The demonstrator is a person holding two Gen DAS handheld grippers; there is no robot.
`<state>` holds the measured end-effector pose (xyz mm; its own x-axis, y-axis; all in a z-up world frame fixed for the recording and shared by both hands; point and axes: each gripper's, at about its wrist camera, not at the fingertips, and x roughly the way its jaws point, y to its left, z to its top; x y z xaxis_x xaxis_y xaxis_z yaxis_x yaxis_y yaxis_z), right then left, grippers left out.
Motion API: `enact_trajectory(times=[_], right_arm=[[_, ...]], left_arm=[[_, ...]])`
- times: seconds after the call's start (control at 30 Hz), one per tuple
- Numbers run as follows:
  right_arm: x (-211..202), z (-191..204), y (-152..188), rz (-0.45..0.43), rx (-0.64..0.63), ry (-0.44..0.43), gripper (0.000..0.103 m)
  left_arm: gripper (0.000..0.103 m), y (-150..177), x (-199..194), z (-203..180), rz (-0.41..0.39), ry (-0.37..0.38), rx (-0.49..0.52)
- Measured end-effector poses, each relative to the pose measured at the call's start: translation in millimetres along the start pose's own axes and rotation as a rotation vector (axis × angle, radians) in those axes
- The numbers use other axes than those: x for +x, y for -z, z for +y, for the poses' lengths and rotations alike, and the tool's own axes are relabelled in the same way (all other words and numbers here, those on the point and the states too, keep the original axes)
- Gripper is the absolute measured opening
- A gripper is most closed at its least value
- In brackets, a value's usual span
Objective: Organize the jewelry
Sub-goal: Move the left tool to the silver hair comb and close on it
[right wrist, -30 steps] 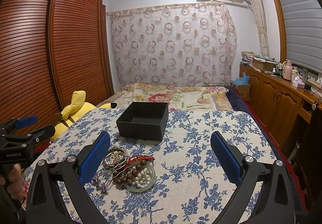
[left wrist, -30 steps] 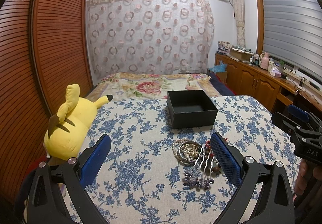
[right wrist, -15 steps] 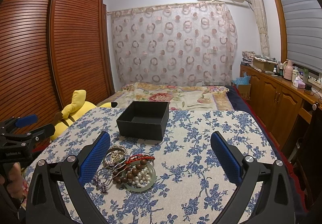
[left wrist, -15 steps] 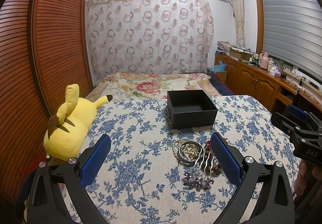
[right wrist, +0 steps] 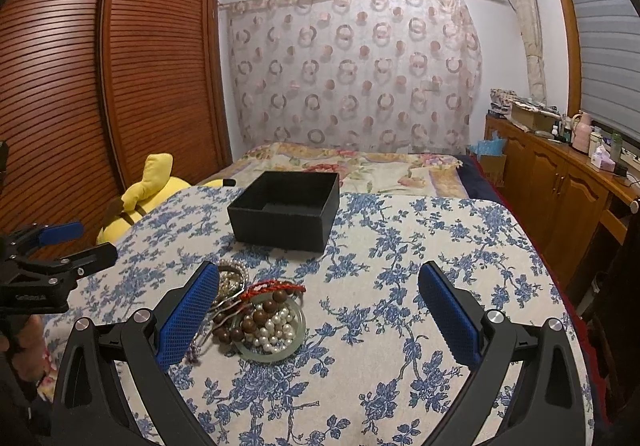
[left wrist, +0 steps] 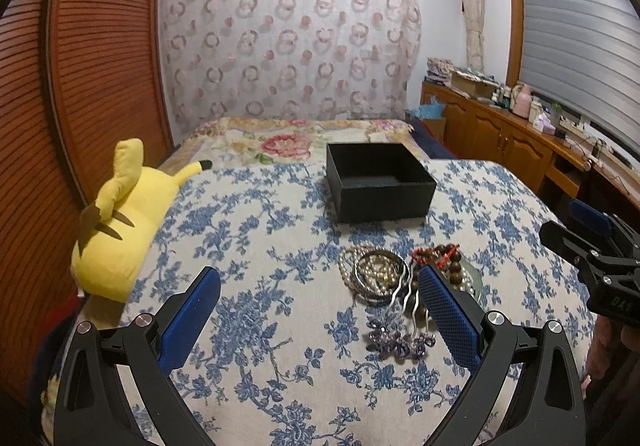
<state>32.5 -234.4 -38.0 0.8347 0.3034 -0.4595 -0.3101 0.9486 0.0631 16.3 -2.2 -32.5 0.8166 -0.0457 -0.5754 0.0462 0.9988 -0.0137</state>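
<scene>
On the floral tablecloth (left wrist: 248, 322), the jewelry pile (left wrist: 400, 286) lies a little toward the near edge, with the open black box (left wrist: 380, 181) standing apart behind it, toward the far edge. In the pile, pearl strands and bangles (left wrist: 376, 274) touch a small dish (right wrist: 276, 326) of pearls and brown beads; a purple-stoned hairpin (left wrist: 400, 338) lies nearest. The left gripper (left wrist: 320, 310) and the right gripper (right wrist: 320, 306) both hover with jaws spread wide, holding nothing. A yellow plush toy (left wrist: 120, 221) leans at the table's left edge.
</scene>
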Motion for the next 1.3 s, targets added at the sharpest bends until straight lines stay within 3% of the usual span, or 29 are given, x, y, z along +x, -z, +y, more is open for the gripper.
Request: enact_trajectory(times=[0.23, 0.57, 0.77, 0.9, 1.07, 1.2, 1.3], right_arm=[[5, -8, 11, 0.04, -0.004, -0.025, 0.088], [11, -22, 27, 0.092, -0.003, -0.034, 0.088], [16, -22, 32, 0.116, -0.009, -0.038, 0.088], [18, -22, 35, 0.127, -0.014, -0.042, 0.088], [21, -21, 36, 0.143, -0.022, -0.047, 0.088], [24, -19, 38, 0.155, -0.027, -0.054, 0.088], [26, -18, 40, 0.165, -0.034, -0.061, 0.088]], left_arm=[[0.096, 13, 26, -5, 0.084, 0.074, 0.016], [0.096, 33, 56, -25, 0.199, 0.188, 0.064], [0.095, 40, 68, -38, 0.24, 0.204, 0.112], [0.084, 41, 74, -44, 0.254, 0.207, 0.14], [0.079, 44, 80, -51, 0.257, 0.183, 0.18], [0.056, 43, 79, -47, 0.256, 0.197, 0.169], [0.056, 40, 71, -41, 0.232, 0.218, 0.15]])
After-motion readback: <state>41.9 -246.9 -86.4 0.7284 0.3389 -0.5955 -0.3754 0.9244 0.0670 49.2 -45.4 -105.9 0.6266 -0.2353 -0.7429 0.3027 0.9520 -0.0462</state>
